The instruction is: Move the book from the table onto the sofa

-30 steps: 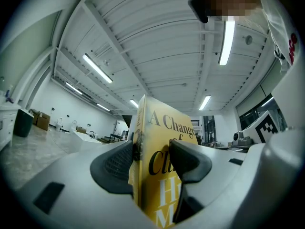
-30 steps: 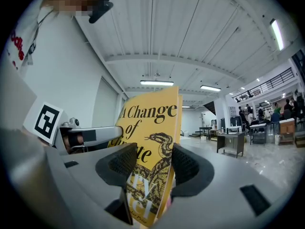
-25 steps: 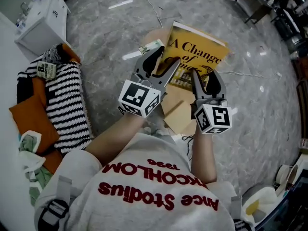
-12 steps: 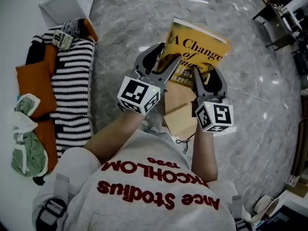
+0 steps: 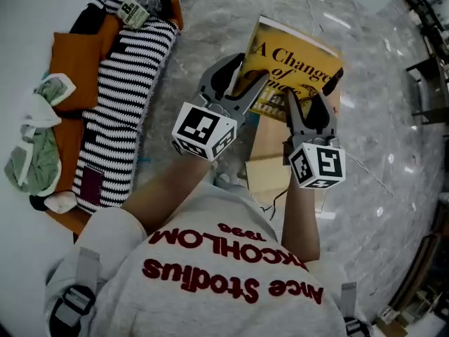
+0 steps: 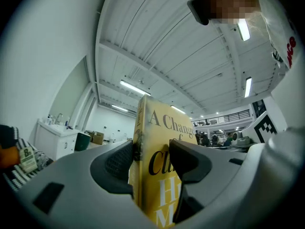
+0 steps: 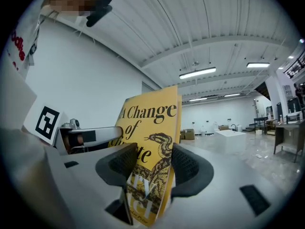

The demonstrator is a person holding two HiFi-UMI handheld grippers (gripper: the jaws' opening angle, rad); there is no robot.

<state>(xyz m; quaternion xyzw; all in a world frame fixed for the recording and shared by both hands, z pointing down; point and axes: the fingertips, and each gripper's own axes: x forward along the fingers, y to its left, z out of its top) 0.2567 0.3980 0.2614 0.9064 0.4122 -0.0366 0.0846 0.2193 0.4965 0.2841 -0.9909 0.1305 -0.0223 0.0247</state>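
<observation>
Stone floor [image 5: 393,139] fills most of the head view. From nine to eleven o'clock lies what looks to be the sofa [image 5: 17,48], a pale surface carrying a striped cushion [image 5: 119,97] and an orange cushion [image 5: 74,51]. The book [image 5: 298,65], yellow-covered, is already off its bench and in the air at about one o'clock. It is well apart from the cushions and held over the floor with its cover turned up toward the camera. Two grips share it, probably so that a wide, floppy paperback neither sags nor swings on the way across. The left gripper [image 5: 245,79] takes the near edge by the spine, and the right gripper [image 5: 309,97] takes the same edge further toward three o'clock. Both forearms reach forward from the chest, roughly parallel, with the grippers pointing about level toward twelve. In the left gripper view the fingers [image 6: 116,163] are clamped across the book's thickness. In the right gripper view its fingers [image 7: 188,168] pinch cover and pages likewise.
</observation>
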